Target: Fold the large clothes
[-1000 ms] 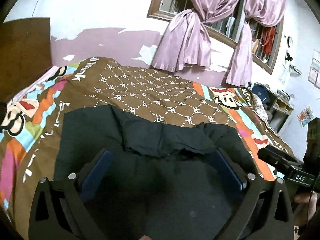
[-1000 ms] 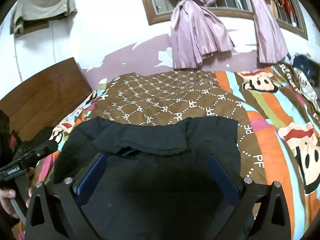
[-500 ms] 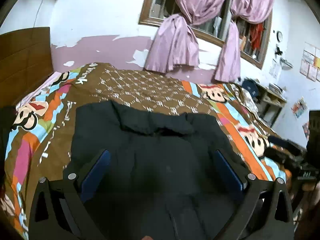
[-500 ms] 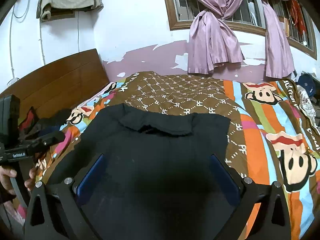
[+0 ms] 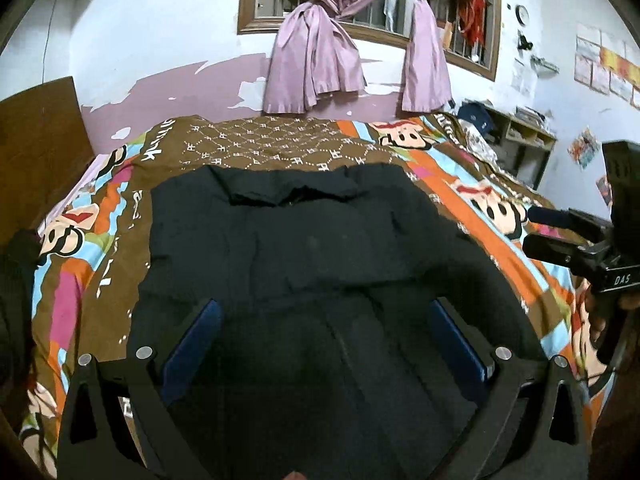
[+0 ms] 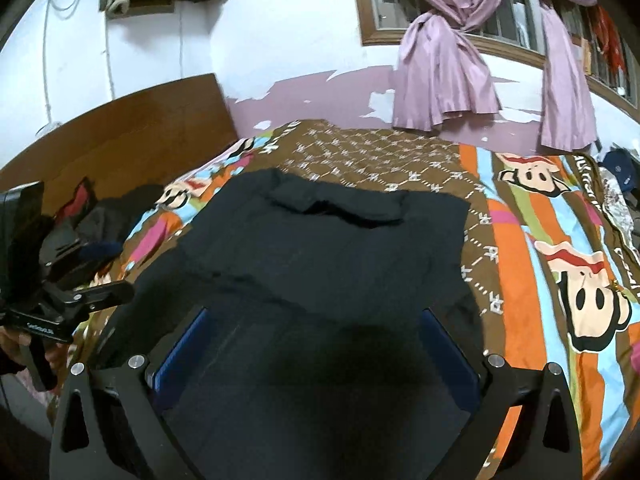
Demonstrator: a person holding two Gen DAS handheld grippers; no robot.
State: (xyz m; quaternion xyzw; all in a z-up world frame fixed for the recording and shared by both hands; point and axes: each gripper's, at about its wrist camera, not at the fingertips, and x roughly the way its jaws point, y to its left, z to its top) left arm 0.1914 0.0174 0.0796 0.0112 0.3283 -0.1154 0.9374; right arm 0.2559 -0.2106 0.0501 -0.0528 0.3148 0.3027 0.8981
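Note:
A large black garment (image 5: 304, 248) lies spread flat on the bed, its collar at the far end. It also shows in the right wrist view (image 6: 328, 248). My left gripper (image 5: 324, 312) is open and empty, held above the garment's near part, its blue pads wide apart. My right gripper (image 6: 316, 320) is open and empty too, above the same near part. The right gripper also shows at the right edge of the left wrist view (image 5: 576, 248), and the left gripper at the left edge of the right wrist view (image 6: 68, 296).
The bed has a colourful cartoon cover (image 5: 492, 208). A wooden headboard (image 6: 120, 136) stands at the left with dark clothes (image 6: 100, 216) piled near it. Purple curtains (image 5: 320, 52) hang over a window on the far wall. A cluttered shelf (image 5: 520, 128) is at the right.
Both grippers have pulled back and risen from the garment, so more of the bed and room shows. The garment now lies flatter and more spread out.

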